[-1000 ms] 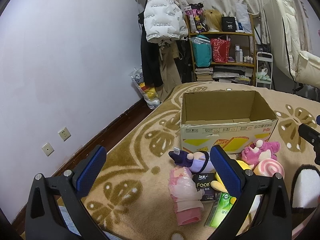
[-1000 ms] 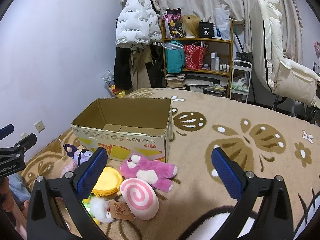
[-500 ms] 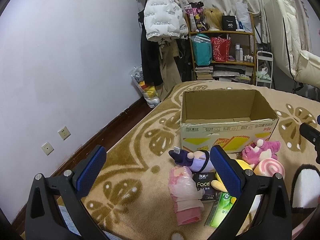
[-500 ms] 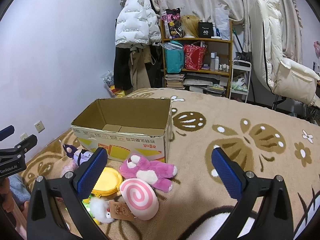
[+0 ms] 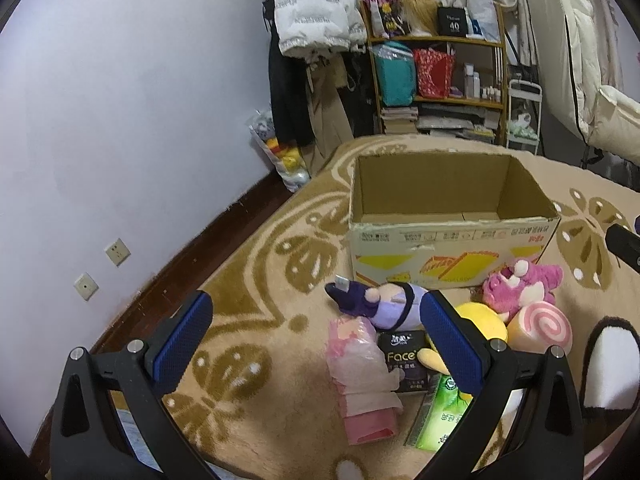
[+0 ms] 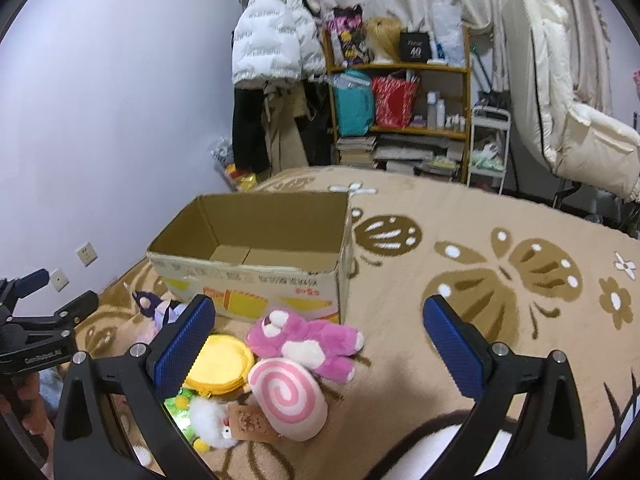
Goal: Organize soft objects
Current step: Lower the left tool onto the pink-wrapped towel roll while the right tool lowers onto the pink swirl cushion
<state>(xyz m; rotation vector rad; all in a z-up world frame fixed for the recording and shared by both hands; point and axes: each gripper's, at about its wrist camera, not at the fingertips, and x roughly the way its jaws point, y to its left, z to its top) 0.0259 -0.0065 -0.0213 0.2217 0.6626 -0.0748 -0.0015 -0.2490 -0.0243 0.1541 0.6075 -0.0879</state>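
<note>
An open, empty cardboard box stands on the patterned blanket. In front of it lie soft toys: a purple plush, a pink bear, a pink swirl roll cushion and a yellow plush. A pink bagged item, a black tissue pack and a green tissue pack lie nearer. My left gripper is open and empty above this pile. My right gripper is open and empty above the bear and roll.
The beige blanket stretches to the right. A wall with sockets is on the left. A shelf unit, hanging coats and a cream chair stand behind. A black-and-white slipper lies at the right.
</note>
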